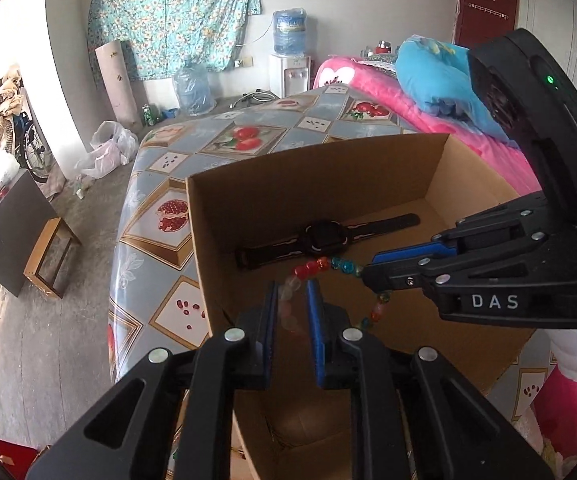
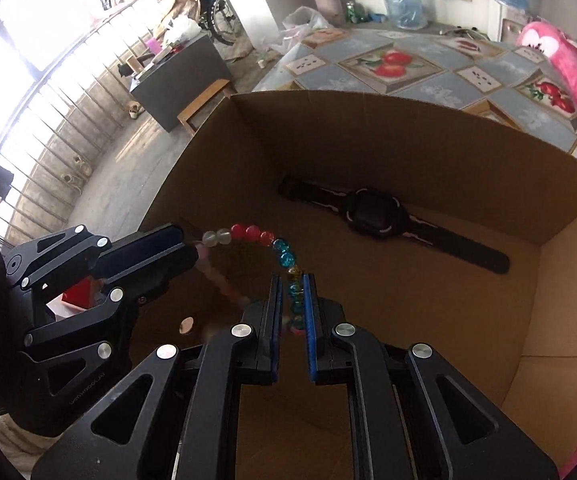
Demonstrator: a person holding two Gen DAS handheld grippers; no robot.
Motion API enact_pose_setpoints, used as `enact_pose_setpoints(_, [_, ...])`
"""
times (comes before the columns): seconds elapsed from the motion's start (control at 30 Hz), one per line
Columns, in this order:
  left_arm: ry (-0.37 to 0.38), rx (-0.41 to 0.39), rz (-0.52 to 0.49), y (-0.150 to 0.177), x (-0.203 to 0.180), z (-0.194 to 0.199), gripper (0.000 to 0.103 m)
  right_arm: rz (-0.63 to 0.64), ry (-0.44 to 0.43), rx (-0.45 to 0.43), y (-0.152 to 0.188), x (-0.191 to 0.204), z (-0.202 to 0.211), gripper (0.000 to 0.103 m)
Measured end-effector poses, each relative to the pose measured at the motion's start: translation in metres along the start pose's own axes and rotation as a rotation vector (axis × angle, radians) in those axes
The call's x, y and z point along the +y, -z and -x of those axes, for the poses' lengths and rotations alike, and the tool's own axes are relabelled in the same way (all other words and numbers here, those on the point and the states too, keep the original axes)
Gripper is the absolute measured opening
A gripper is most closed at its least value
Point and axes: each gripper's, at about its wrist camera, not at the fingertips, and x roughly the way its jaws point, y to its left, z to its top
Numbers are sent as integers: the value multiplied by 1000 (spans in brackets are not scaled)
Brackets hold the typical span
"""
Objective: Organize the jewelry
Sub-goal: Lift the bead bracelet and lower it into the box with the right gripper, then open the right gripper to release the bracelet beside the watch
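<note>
A bracelet of red, teal and pale beads (image 1: 312, 266) hangs stretched between both grippers above an open cardboard box (image 1: 316, 152). Its pale beads run through the gap of my left gripper (image 1: 291, 286), whose blue pads stand a little apart from them, so it is open. My right gripper (image 1: 368, 272) comes in from the right and is shut on the teal end. In the right wrist view the teal beads sit pinched between the right gripper (image 2: 291, 280) pads, and the left gripper (image 2: 192, 248) is at the left. A black wristwatch (image 2: 372, 216) lies flat on the box (image 2: 408, 140) floor.
The box stands on a table with a fruit-patterned cloth (image 1: 248, 136). A pink blanket (image 1: 388, 120) and a blue pillow (image 1: 432, 76) lie behind it at the right. A dark low table (image 1: 12, 232) and floor clutter are off to the left.
</note>
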Motion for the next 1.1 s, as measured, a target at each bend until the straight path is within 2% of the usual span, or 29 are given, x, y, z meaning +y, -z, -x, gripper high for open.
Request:
enact_pose_setpoints(0.07, [-5,-13,14,-2,1,0,30,-17,-4,1,-5,-3,-3,11])
enact_pose_setpoints(0.27, [-38,-116,41,-1,11,22,31,-27,-15,-95,-1,-11,22,12])
enact_pose_setpoints(0.4, [-61,-188,110,7,26,45,41,-12,11,-231,22,-16,69,16])
enact_pose_setpoints(0.43, [-64,-195,138,11,31,49,44,-12,30,-267,31,-19,83,21])
enact_pose_setpoints(0.53, [-54,-197,226,27,44,57,52,-40,101,-354,58,-34,118,27])
enact_pose_setpoints(0.63, [-28,-162,298,44,52,53,58,-119,170,-406,89,-59,144,34])
enact_pose_setpoints(0.73, [16,-129,384,57,57,45,61,-227,183,-417,115,-89,154,36])
enact_pose_setpoints(0.87, [56,-110,452,65,55,36,62,-333,126,-398,140,-117,153,38])
enact_pose_setpoints(1.1, [106,-78,501,72,42,22,62,-373,58,-341,148,-121,132,39])
